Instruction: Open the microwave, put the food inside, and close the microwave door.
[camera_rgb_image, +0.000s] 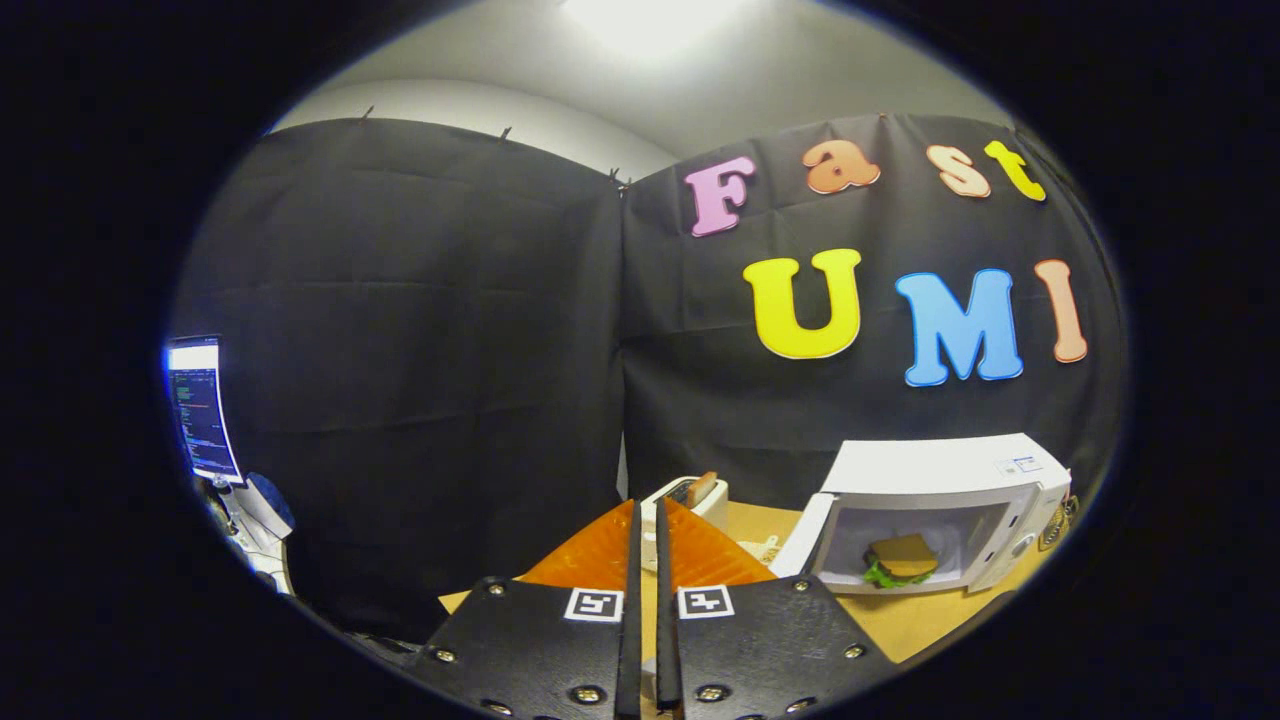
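A white microwave (945, 468) stands on the wooden table (905, 622), ahead and to the right of my fingers. Its door (798, 545) is swung open to the left. A sandwich (902, 560) with brown bread and green lettuce lies inside the cavity. My gripper (647, 512) is shut, its two fingers pressed almost together with nothing between them. It is raised above the table, well to the left of the microwave and not touching it.
A white toaster (688, 500) with a slice of bread (704, 486) sticking up stands just beyond my fingertips. Far off to the left a lit monitor (202, 408) stands on a stand. Black cloth walls close the booth behind the table.
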